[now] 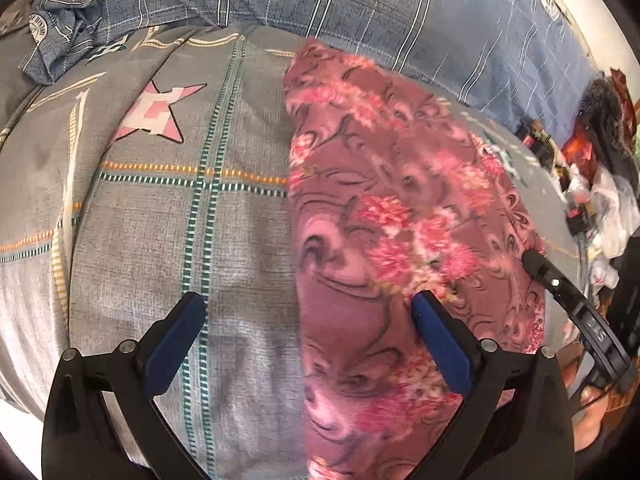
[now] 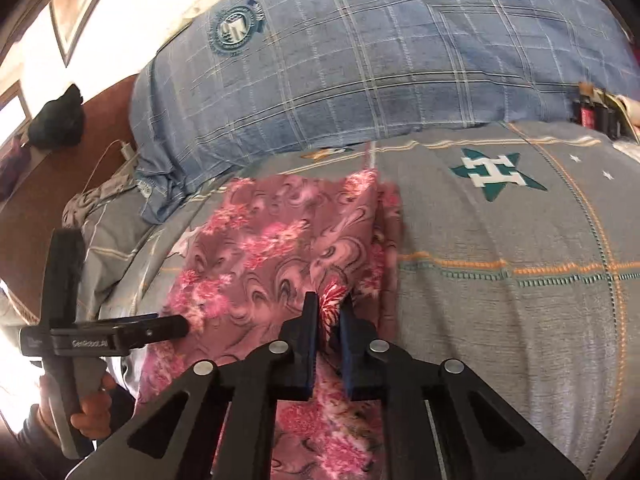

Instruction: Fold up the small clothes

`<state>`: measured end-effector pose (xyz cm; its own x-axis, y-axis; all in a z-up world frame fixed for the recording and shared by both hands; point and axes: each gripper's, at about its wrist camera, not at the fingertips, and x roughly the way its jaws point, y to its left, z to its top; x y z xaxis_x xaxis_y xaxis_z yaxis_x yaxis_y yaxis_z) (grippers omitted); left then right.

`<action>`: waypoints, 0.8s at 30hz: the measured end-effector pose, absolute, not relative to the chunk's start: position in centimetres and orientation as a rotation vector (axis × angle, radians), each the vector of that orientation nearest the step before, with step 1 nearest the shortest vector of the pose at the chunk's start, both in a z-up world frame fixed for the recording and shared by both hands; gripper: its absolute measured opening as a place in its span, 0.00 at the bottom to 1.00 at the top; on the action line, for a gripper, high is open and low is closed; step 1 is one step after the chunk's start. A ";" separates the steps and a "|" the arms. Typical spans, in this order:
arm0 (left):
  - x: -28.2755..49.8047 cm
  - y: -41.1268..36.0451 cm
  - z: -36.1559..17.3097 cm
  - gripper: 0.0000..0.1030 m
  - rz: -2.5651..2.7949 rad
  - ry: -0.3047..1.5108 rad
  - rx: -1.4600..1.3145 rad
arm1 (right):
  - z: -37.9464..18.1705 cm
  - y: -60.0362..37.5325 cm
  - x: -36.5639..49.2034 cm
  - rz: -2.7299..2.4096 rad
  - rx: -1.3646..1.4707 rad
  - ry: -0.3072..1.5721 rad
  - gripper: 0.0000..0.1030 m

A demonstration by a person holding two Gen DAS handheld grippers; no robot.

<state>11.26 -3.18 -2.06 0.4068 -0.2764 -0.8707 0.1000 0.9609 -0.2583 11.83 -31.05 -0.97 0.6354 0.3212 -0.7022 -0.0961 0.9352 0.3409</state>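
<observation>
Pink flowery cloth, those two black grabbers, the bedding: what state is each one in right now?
Pink floral garment: lying on the bed, a fold pinched at its right edge.
Right gripper: shut on the garment.
Left gripper: open, over the garment's left edge, holding nothing.
Grey bedsheet: spread, slightly wrinkled.
Blue plaid quilt: bunched up behind the garment.
</observation>
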 end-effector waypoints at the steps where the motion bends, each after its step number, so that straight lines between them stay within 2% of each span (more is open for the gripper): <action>1: 11.5 -3.2 -2.3 1.00 -0.242 1.127 -0.172 | -1.9 -31.1 12.1 0.233 0.288 0.886 0.08; 2: 11.4 -3.2 -2.1 1.00 -0.238 1.120 -0.165 | -2.6 -31.3 12.1 0.233 0.303 0.895 0.10; 4: 10.8 -3.3 -1.2 1.00 -0.237 1.109 -0.138 | -1.7 -31.6 11.5 0.222 0.324 0.886 0.19; 7: 8.6 -3.5 -0.1 1.00 -0.264 1.078 -0.093 | -0.4 -32.6 10.1 0.282 0.402 0.898 0.24; 9: 6.7 -3.3 0.2 1.00 -0.297 1.050 -0.084 | 0.0 -33.1 8.6 0.318 0.421 0.897 0.41; 10: 6.3 -3.1 -0.2 1.00 -0.310 1.050 -0.086 | -0.2 -33.3 8.0 0.328 0.424 0.902 0.43; 13: 5.2 -4.2 -2.6 1.00 -0.305 1.072 -0.001 | -2.1 -32.9 7.0 0.330 0.390 0.944 0.42; 15: 4.8 -5.0 -3.7 1.00 -0.269 1.050 0.087 | -3.5 -32.5 7.0 0.276 0.299 0.977 0.33; 17: 4.6 -5.0 -2.9 1.00 -0.267 1.037 0.087 | -3.0 -32.3 6.6 0.266 0.272 0.946 0.31; 21: 3.5 -4.8 -0.6 1.00 -0.300 0.980 0.091 | -1.0 -32.6 5.1 0.308 0.298 0.912 0.34; 24: 3.2 -5.0 -0.9 1.00 -0.305 0.974 0.101 | -1.4 -32.7 4.3 0.339 0.301 0.931 0.35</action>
<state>3.23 -5.00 -0.93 0.5236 -0.2088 -0.8260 0.2990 0.9529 -0.0513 4.29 -32.71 -1.42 0.5511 0.4101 -0.7267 -0.1536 0.9059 0.3947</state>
